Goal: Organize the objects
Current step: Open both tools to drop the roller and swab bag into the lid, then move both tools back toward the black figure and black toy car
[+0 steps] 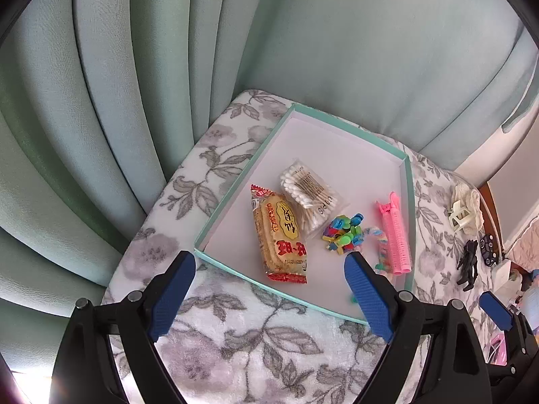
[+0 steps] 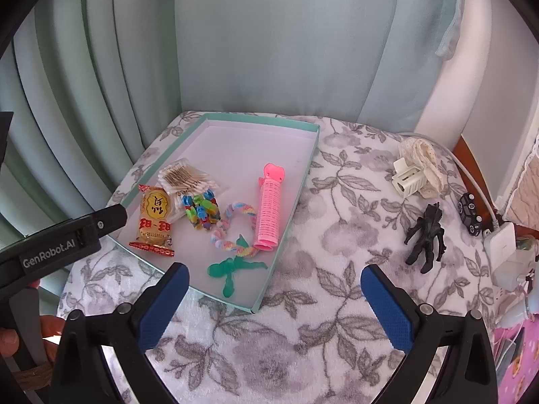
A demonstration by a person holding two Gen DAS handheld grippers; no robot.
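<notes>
A shallow teal-rimmed box (image 2: 293, 202) (image 1: 235, 175) lies on a floral blanket. Inside are a snack packet (image 1: 279, 235) (image 2: 155, 222), a bag of cotton swabs (image 1: 308, 198) (image 2: 185, 180), colourful clips (image 1: 343, 232) (image 2: 202, 210), a pastel twisted cord (image 2: 232, 232), a pink hair roller (image 1: 395, 235) (image 2: 269, 212) and a green toy figure (image 2: 232, 269). Outside, to the right, lie a black figure (image 2: 426, 239) (image 1: 468, 264), a cream hair claw with lace (image 2: 416, 171) (image 1: 465, 212) and a small black toy car (image 2: 470, 213) (image 1: 488, 245). My left gripper (image 1: 269, 289) hovers open over the box's near edge. My right gripper (image 2: 274, 299) is open above the blanket by the box's near corner.
Pale green curtains (image 2: 235, 40) hang behind the blanket-covered surface (image 2: 303, 353). A white charger and cable (image 2: 502, 249) sit at the right edge. The left gripper's body (image 2: 60, 239) and a hand (image 2: 20, 336) show at the left of the right wrist view.
</notes>
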